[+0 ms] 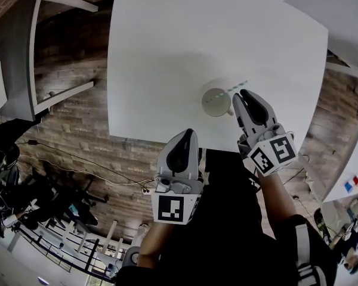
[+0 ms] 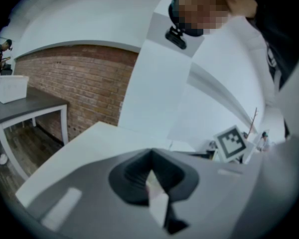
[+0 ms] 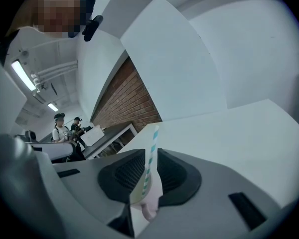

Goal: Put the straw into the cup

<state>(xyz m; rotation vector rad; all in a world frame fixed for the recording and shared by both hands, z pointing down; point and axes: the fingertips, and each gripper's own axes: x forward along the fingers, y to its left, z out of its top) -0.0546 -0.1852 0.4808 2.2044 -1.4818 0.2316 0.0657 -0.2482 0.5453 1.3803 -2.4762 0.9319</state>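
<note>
A white paper cup (image 1: 215, 103) stands near the front edge of the white table (image 1: 185, 52). A straw (image 1: 234, 89) with green and white stripes leans out of its mouth to the right. My right gripper (image 1: 243, 93) is just right of the cup, at the straw. In the right gripper view the striped straw (image 3: 152, 143) runs up between the nearly closed jaws of the right gripper (image 3: 148, 169), with a cream shape below it. My left gripper (image 1: 190, 133) hovers at the table's front edge, left of the cup. Its jaws (image 2: 150, 156) meet with nothing held.
A dark table (image 1: 59, 46) stands to the left over a brick-patterned floor, with cables (image 1: 77, 171) on the floor nearer me. The left gripper view shows a grey table with a white bin (image 2: 11, 88). Two people (image 3: 65, 128) stand far off.
</note>
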